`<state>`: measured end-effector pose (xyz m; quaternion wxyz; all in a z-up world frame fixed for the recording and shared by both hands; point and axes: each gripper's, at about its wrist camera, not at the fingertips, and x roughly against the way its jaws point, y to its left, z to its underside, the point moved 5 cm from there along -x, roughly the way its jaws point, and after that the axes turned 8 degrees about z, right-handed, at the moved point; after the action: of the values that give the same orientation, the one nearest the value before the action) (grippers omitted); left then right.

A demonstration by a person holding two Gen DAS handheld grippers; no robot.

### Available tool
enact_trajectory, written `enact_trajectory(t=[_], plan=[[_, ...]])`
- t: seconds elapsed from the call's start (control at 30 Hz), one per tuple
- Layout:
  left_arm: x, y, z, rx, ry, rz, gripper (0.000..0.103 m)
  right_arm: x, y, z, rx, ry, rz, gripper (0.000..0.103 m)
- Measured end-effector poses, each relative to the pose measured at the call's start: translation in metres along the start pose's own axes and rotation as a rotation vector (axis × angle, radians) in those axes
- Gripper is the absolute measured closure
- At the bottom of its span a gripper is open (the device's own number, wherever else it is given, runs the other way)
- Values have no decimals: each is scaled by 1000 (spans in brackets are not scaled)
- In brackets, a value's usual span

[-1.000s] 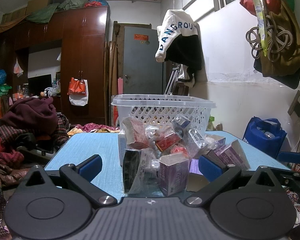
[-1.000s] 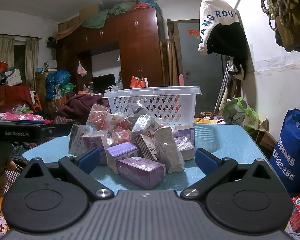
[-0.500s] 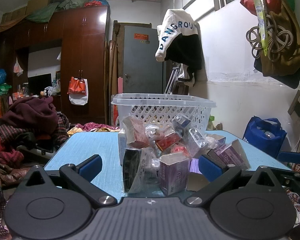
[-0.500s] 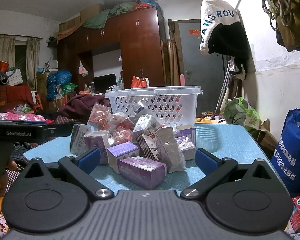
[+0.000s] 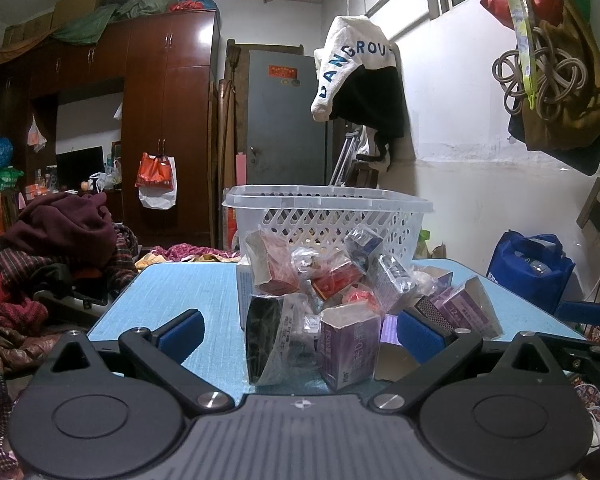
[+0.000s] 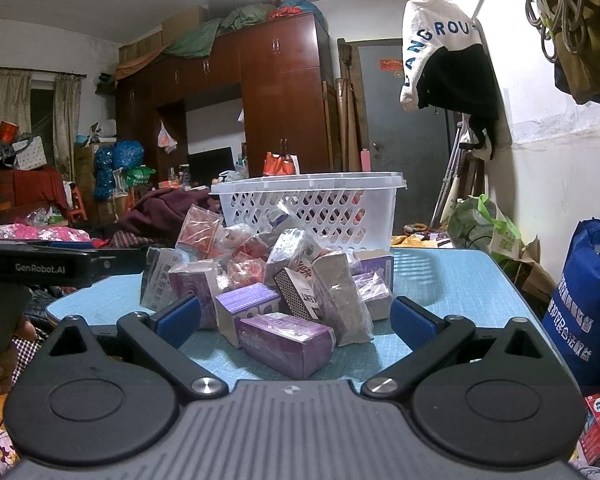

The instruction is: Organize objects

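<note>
A cluttered room with a tall dark wooden wardrobe (image 5: 168, 120) against the far wall and a grey door (image 5: 286, 120) beside it. A white and black garment (image 5: 360, 88) hangs from a rail on the white wall to the right.

In the foreground stands a light blue worktop (image 5: 180, 292). At its far edge sits a white plastic lattice basket (image 5: 328, 216), upright. A blue bag (image 5: 534, 268) sits on the floor to the right of the worktop.

In front of the basket, in the middle of the worktop, lies a heap of small packages (image 6: 276, 268): purple cartons, reddish packs in clear wrap, and grey and black boxes. One purple box (image 6: 286, 338) lies on its side at the near edge of the heap, closest to the right camera. From the left camera, another purple box (image 5: 350, 344) stands upright at the near edge beside a black pack in clear film (image 5: 272, 340).

The left claw (image 5: 300, 334) is spread wide, its blue-padded fingers on either side of the near end of the heap, gripping nothing. The right claw (image 6: 296, 320) is likewise spread wide and empty, its pads flanking the lying purple box without touching it. At the left edge of the right camera's view, part of a hand (image 6: 4, 356) holds the handle of the other tool.
</note>
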<state>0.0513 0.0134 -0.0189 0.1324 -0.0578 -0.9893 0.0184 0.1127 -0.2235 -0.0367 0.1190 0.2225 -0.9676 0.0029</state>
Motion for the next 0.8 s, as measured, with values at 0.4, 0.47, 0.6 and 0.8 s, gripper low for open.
enact_trajectory(t=[0.4,0.47,0.6,0.8], plan=[[7,28,-6,32,-34,-42,0,-1,-2,3,-3,-14,-39,0],[6,42,-5,48,-39,-63,0,-7,-1,8,5,4,-54,0],[-7,59,3,67,-10,-70,2,-21,-1,18,11,40,-56,9],[-48,57,18,28,73,-27,6,-44,4,34,48,96,-50,13]])
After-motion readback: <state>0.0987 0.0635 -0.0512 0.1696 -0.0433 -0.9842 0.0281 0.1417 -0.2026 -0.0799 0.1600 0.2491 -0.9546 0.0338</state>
